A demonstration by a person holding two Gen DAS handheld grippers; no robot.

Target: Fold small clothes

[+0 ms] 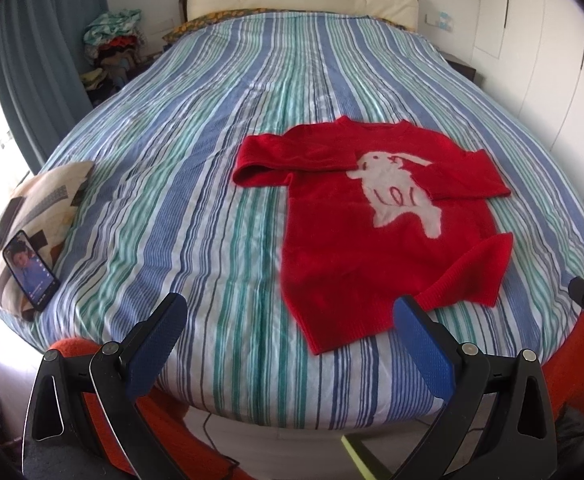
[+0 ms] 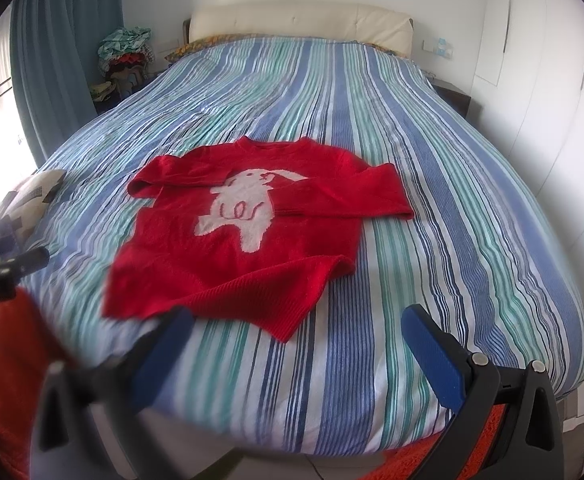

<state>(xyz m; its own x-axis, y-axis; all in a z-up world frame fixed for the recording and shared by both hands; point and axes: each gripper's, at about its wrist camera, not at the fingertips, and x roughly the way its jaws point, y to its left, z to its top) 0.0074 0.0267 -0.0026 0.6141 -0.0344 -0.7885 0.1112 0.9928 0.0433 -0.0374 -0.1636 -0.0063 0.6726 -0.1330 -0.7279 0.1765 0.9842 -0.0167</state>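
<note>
so the landmark here is the red sweater (image 1: 356, 216) with the white bunny on it, lying front side up on the striped bed (image 1: 195, 184), toward the foot end. going left to right: way off to the left of the sweater there's a patterned pillow (image 1: 39, 216) with a phone (image 1: 31, 270) propped against it, nothing to do with the job. then the left claw (image 1: 292, 336), spread wide and holding nothing, hovering just short of the sweater's hem. both sleeves look already turned in across the chest, and the hem corner on the right is flipped up over the body. right of that, the right claw (image 2: 298, 344) is also wide and empty, near that flipped hem corner.

my read: sleeves are done, the bottom-to-top fold is the step in hand. next move probably needs each claw to pinch a hem corner and carry it up toward the collar evenly, flattening that flipped corner first or it'll bunch up.
</note>
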